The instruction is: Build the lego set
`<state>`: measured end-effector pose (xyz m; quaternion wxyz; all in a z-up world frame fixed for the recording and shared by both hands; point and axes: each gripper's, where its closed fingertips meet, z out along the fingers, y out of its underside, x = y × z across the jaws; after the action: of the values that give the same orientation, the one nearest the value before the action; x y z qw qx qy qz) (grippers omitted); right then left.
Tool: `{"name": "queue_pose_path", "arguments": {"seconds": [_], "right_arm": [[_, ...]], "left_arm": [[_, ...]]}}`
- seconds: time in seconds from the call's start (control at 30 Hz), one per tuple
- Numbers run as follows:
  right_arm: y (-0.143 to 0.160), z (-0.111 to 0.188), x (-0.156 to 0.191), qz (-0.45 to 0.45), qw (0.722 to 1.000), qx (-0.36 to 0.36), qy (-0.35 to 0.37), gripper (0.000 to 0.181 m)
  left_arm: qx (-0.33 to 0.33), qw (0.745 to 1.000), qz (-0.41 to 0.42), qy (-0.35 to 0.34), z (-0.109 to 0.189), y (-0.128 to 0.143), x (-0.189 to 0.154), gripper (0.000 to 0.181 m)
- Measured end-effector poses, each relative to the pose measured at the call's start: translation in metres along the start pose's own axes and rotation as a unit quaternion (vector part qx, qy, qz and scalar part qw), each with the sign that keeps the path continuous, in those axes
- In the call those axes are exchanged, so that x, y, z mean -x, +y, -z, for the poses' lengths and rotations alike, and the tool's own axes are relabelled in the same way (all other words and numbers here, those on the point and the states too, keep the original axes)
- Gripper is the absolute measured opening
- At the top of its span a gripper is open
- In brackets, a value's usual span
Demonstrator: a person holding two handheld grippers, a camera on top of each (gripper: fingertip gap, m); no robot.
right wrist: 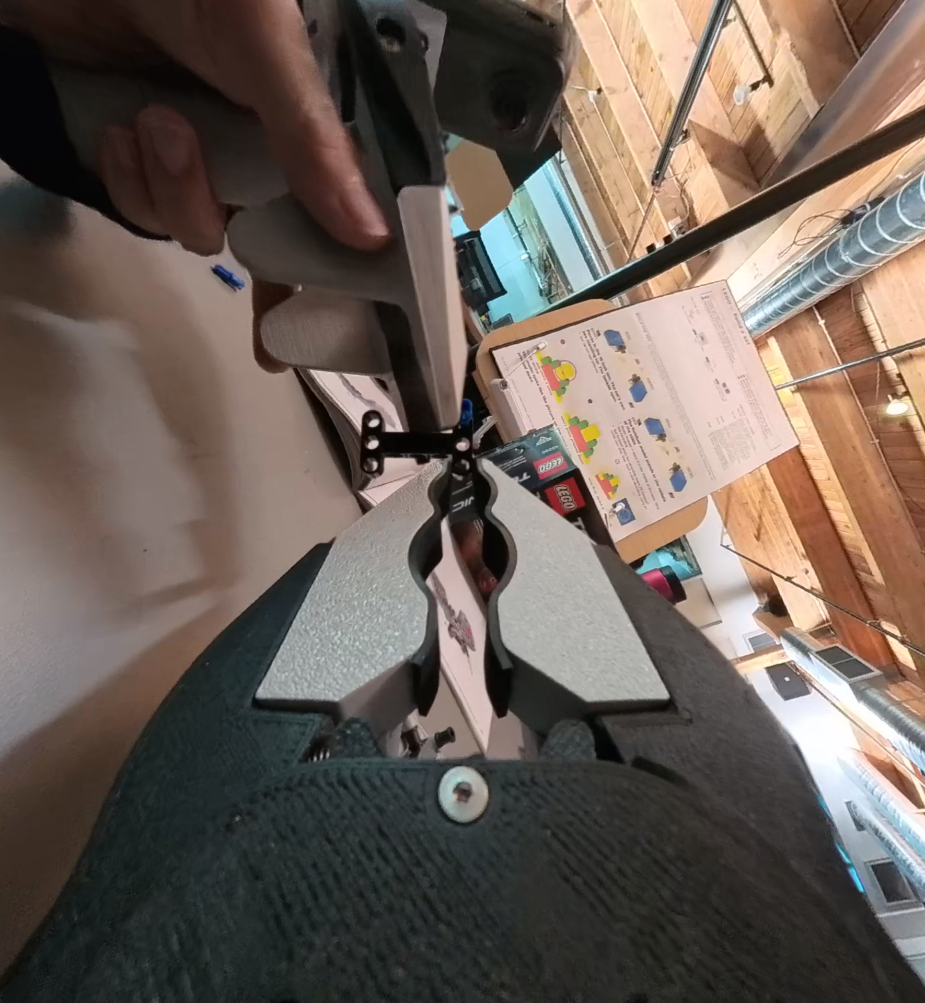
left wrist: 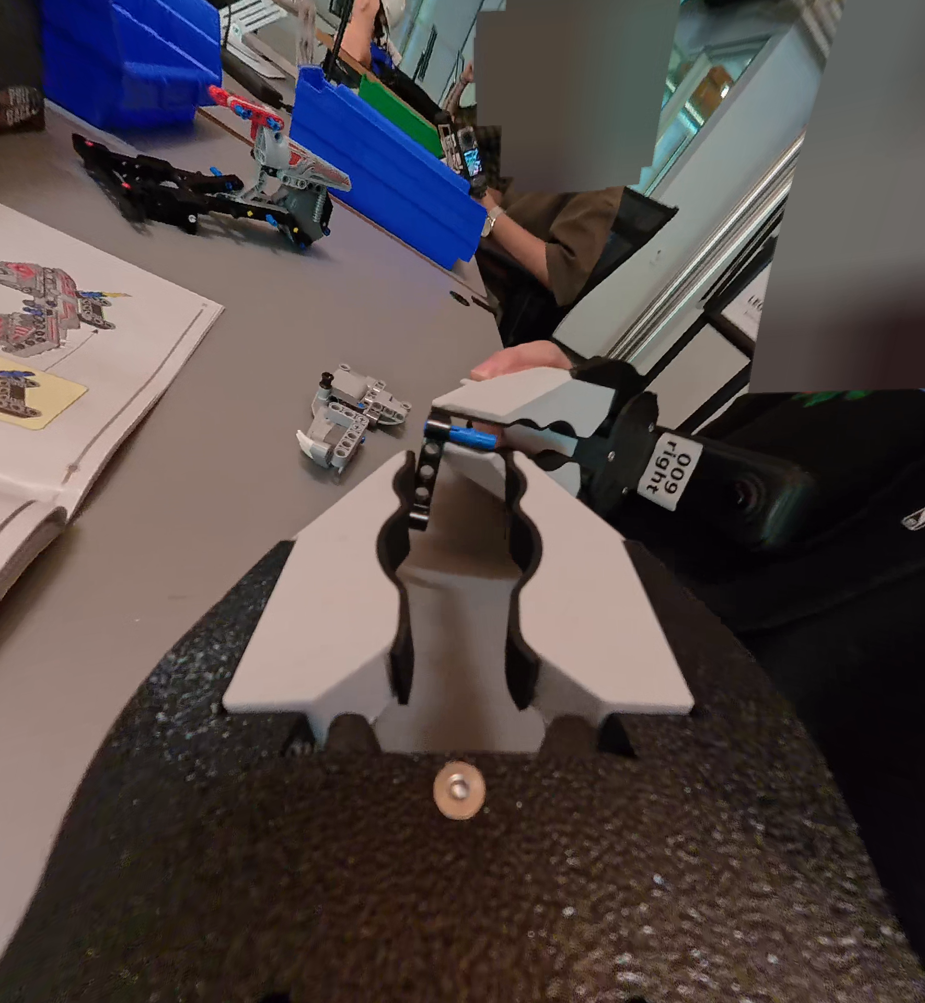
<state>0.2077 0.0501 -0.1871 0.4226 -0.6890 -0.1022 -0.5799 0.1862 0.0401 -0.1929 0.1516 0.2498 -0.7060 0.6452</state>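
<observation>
Two hand-held grippers meet above a grey table [left wrist: 221, 515], joining small Lego Technic parts in mid-air. The left gripper [left wrist: 457, 475] has its jaws drawn in narrow on a black beam with a row of holes [left wrist: 423, 480], held roughly upright at the fingertips. The right gripper [left wrist: 468, 429] comes in from the side, its jaws clamped on a blue pin [left wrist: 466, 432] whose tip sits at the beam's top hole (how deep it has gone in cannot be told).

In the right wrist view the black piece [right wrist: 422, 442] looks H-shaped, held between both tools.

Further off lie a small grey sub-assembly [left wrist: 349, 420], an open instruction booklet [left wrist: 69, 391], a larger black and grey model [left wrist: 216, 187] and blue bins [left wrist: 384, 157].

The risk: if pin and hole are misaligned, pushing may twist the beam in its narrow grip, or the pin may slip free and drop.
</observation>
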Motion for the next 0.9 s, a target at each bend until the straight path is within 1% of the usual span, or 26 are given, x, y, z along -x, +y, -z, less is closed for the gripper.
{"name": "queue_pose_path", "arguments": {"seconds": [0.07,0.13,0.2,0.3,0.43,0.5,0.57,0.6,0.67,0.73,0.8,0.87,0.9], "right_arm": [[0.002,0.0,0.001,0.004,1.0,0.007,-0.002,0.005],[0.003,0.0,0.004,-0.001,1.0,0.007,-0.015,0.005],[0.005,0.0,0.006,-0.019,0.999,0.006,-0.031,0.006],[0.001,0.0,0.008,-0.079,0.995,-0.017,-0.063,0.006],[-0.003,-0.001,0.014,-0.159,0.976,-0.047,-0.139,0.007],[-0.007,-0.001,0.015,-0.207,0.96,-0.062,-0.176,0.013],[-0.01,-0.001,0.01,-0.275,0.936,-0.071,-0.207,0.02],[-0.012,-0.001,0.007,-0.309,0.921,-0.076,-0.225,0.021],[-0.017,-0.001,0.006,-0.376,0.882,-0.086,-0.272,0.022],[-0.018,0.0,0.011,-0.426,0.842,-0.077,-0.321,0.023],[-0.023,0.002,0.012,-0.438,0.827,-0.09,-0.34,0.018],[-0.026,0.006,0.016,-0.43,0.825,-0.097,-0.353,0.014],[-0.025,0.007,0.019,-0.42,0.829,-0.095,-0.358,0.007]], "left_arm": [[-0.005,1.0,0.012,0.003,-0.002,0.0,0.0,0.035],[0.005,1.0,-0.001,-0.012,-0.004,0.004,0.005,0.025],[0.02,0.999,-0.026,-0.026,-0.005,0.007,0.009,0.02],[0.038,0.997,-0.062,-0.041,-0.002,0.009,0.013,0.005],[0.081,0.986,-0.131,-0.067,0.006,0.013,0.018,0.005],[0.107,0.976,-0.169,-0.082,0.01,0.014,0.022,0.005],[0.129,0.964,-0.215,-0.087,0.015,0.011,0.026,0.005],[0.136,0.959,-0.235,-0.085,0.016,0.009,0.026,0.005],[0.146,0.949,-0.269,-0.081,0.017,0.005,0.026,0.005],[0.143,0.939,-0.307,-0.063,0.016,0.004,0.019,0.004],[0.14,0.932,-0.33,-0.052,0.013,0.008,0.015,0.005],[0.142,0.927,-0.344,-0.048,0.011,0.015,0.013,0.005],[0.146,0.924,-0.352,-0.04,0.011,0.019,0.011,0.005]]}}
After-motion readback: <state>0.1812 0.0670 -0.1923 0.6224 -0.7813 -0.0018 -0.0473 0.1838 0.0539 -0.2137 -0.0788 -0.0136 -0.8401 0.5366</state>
